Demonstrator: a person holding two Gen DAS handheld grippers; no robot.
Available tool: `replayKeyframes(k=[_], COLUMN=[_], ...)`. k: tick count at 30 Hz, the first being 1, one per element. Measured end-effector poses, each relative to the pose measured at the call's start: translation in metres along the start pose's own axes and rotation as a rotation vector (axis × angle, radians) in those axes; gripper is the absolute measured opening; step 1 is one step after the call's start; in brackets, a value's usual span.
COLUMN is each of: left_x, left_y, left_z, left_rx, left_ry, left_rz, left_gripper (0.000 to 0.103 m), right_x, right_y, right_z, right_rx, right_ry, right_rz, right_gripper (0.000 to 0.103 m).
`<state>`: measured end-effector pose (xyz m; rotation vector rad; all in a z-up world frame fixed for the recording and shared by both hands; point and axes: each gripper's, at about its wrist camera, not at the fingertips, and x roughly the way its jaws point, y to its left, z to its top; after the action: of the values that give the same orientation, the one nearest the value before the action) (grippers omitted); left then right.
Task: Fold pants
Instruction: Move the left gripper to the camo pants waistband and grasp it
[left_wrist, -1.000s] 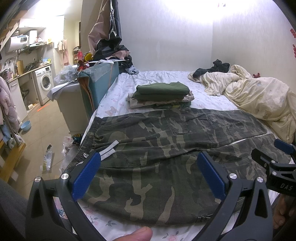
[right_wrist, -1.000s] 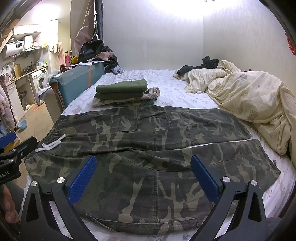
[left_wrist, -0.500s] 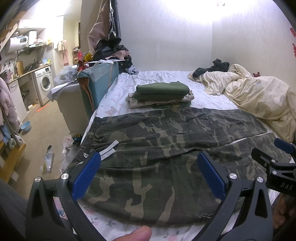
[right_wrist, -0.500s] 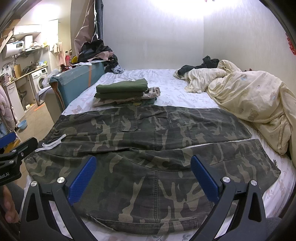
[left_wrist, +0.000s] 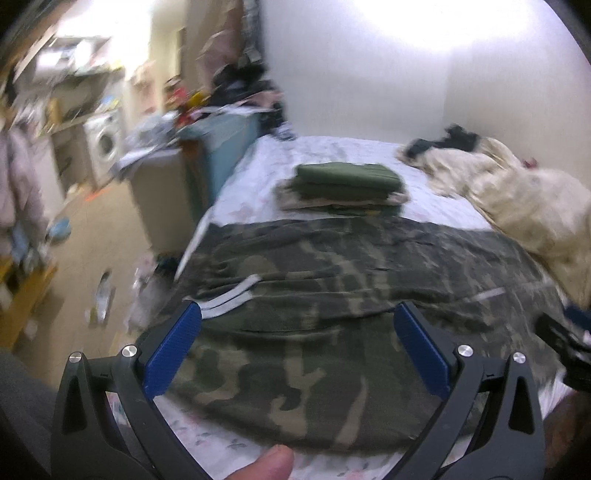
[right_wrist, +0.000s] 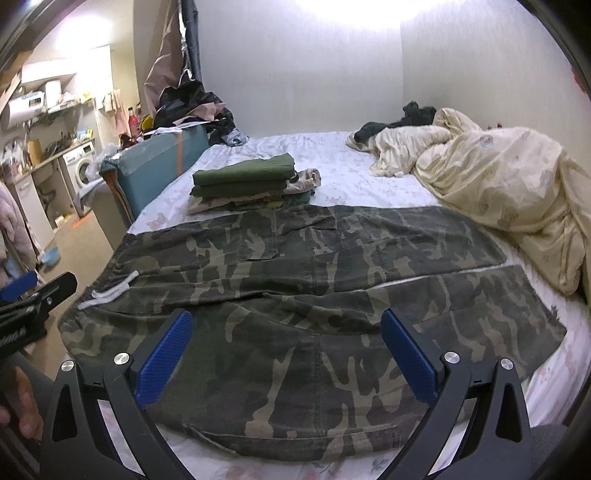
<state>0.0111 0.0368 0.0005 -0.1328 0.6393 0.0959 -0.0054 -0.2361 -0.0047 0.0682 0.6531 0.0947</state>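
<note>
Camouflage pants (right_wrist: 295, 295) flat on bed (right_wrist: 351, 177), directly ahead of both tools. Left tool (left_wrist: 295, 347) now swinging, view blurred; right tool (right_wrist: 286, 354) steady. Both wide open, empty. First fold likely starting.

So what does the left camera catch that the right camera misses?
Only the left view shows a thumb tip at the bottom edge and litter on the floor, though it is blurred. Only the right view shows the white water heater on the wall and the far hem of the camouflage pants. Both show those pants spread on the floral-sheeted bed, the stack of folded green clothes, the cream quilt and the white washing machine.
</note>
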Motion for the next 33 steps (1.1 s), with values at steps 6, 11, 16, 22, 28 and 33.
replayKeyframes(k=[6, 11, 16, 22, 28, 33], left_x=[0.019, 0.042, 0.064, 0.113, 0.133, 0.112], left_y=[0.105, 0.173, 0.213, 0.187, 0.180, 0.166], left_z=[0.015, 0.006, -0.023, -0.052, -0.055, -0.027], left_rx=[-0.302, -0.489, -0.672, -0.678, -0.692, -0.612], left_ry=[0.071, 0.154, 0.250, 0.383, 0.407, 0.341], left_rz=[0.148, 0.255, 0.307, 0.249, 0.240, 0.212], left_gripper=[0.103, 0.102, 0.092, 0.069, 0.030, 0.013], right_x=[-0.016, -0.006, -0.011, -0.003, -0.005, -0.002], right_y=[-0.017, -0.027, -0.022, -0.027, -0.044, -0.063], right_z=[0.006, 0.009, 0.017, 0.019, 0.019, 0.014], right_rx=[0.046, 0.110, 0.079, 0.101, 0.127, 0.185], right_ry=[-0.022, 0.017, -0.048, -0.017, -0.033, 0.012], right_rz=[0.044, 0.087, 0.090, 0.126, 0.069, 0.061], right_gripper=[0.103, 0.103, 0.103, 0.103, 0.103, 0.103])
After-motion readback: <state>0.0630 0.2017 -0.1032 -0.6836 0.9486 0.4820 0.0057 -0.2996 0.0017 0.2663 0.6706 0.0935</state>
